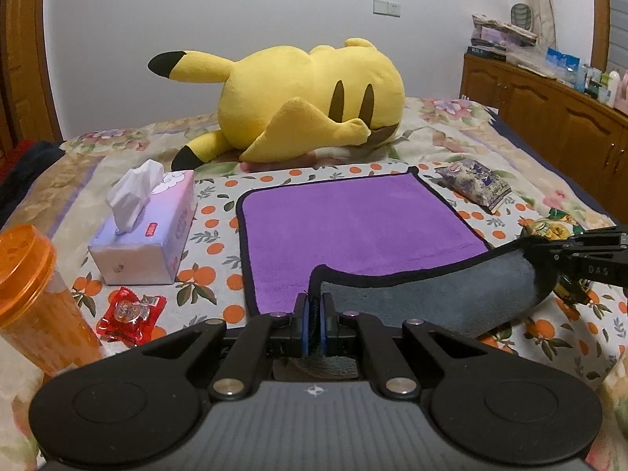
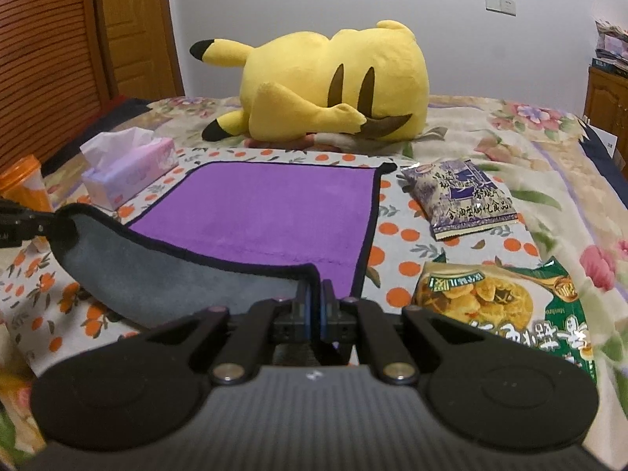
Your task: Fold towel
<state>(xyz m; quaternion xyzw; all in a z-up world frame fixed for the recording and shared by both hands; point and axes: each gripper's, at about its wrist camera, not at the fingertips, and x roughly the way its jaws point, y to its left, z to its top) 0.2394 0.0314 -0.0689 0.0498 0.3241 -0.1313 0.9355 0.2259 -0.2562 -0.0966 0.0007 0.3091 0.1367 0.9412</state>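
Left gripper [image 1: 313, 306] pinches the towel [image 1: 353, 223] at its near-left corner; right gripper [image 2: 316, 298] pinches the near-right corner, grey underside lifted, rest flat on the bed. Only the left view shows "DAS" on the right gripper; only the right shows the green snack bag [image 2: 510, 302].

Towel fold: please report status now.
Left gripper and right gripper shut on towel near corners. Near edge lifted, grey underside showing. Fold path unobstructed.
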